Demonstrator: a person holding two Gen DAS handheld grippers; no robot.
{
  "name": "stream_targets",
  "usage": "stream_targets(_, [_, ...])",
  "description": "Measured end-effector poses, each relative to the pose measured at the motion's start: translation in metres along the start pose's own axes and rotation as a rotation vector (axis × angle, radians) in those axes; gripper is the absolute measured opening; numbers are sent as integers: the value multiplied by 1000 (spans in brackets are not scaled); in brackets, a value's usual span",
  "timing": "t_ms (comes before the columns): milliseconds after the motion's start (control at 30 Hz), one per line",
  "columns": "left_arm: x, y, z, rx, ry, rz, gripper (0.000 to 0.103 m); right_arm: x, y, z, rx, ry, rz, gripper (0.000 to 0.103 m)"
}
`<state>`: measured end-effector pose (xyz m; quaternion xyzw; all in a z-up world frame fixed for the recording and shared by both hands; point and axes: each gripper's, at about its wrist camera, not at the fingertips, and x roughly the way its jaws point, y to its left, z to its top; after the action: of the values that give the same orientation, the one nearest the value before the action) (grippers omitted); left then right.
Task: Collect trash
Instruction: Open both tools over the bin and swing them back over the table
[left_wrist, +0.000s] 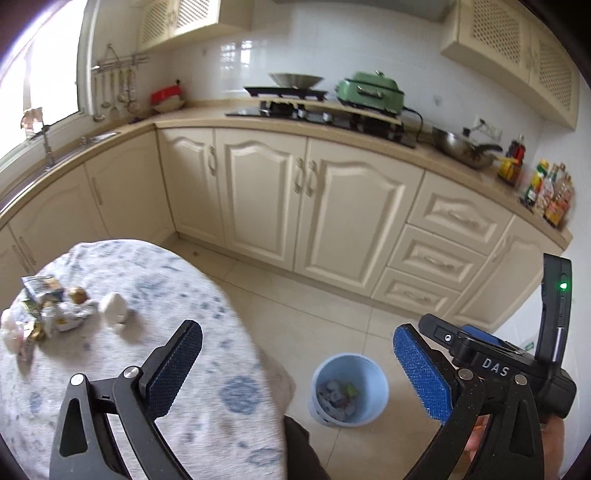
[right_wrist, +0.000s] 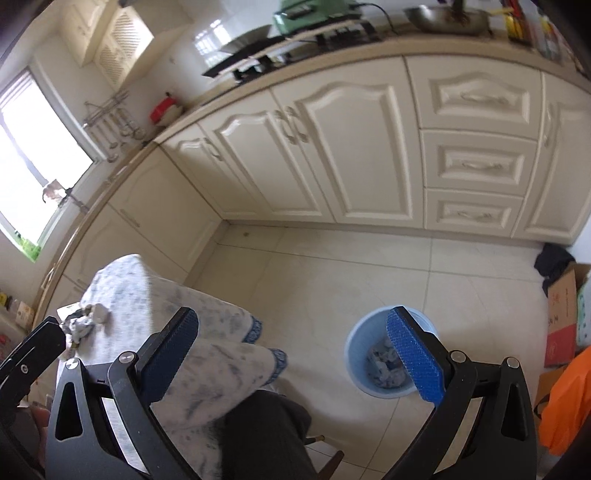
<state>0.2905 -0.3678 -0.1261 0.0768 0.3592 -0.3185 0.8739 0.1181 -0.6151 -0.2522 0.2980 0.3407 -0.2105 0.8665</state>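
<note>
Both the left gripper (left_wrist: 295, 363) and the right gripper (right_wrist: 291, 350) are spread wide and empty. Crumpled wrappers (left_wrist: 48, 314) lie near the far left edge of the clothed tabletop (left_wrist: 177, 280). The blue bin (left_wrist: 349, 389) on the floor beside the table holds trash.

The left wrist view looked forward and down along its fingers (left_wrist: 177, 365), raised over the tabletop (left_wrist: 155, 295) edge; the right wrist view, tilted, sat over the floor (right_wrist: 332, 280); both shared the blue bin (left_wrist: 349, 387), the cream cabinets (left_wrist: 332, 214) and the stove counter beyond.
</note>
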Motion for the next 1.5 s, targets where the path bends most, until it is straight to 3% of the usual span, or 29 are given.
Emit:
stream_targets(67, [-42,21,-20,-17,-25,24,102,-6,25,3,-32,-16,25,103])
stream_targets(333, [-136,70,-55,-85,-122,139,102,-25,117,-2,-179,-58,109,103])
stream_targets(900, [-274,146,-124,-250,-262,361,102,-57,294,-53,-508,-127,248,103])
stream_targets(1233, [-306,181,-151,-328,-291,407,102,-61,349,-78,-632,-138,296,103])
stream_targets(1500, [-296,207,-157,-361,-263,430,102,-41,366,-83,-681,-102,291,103])
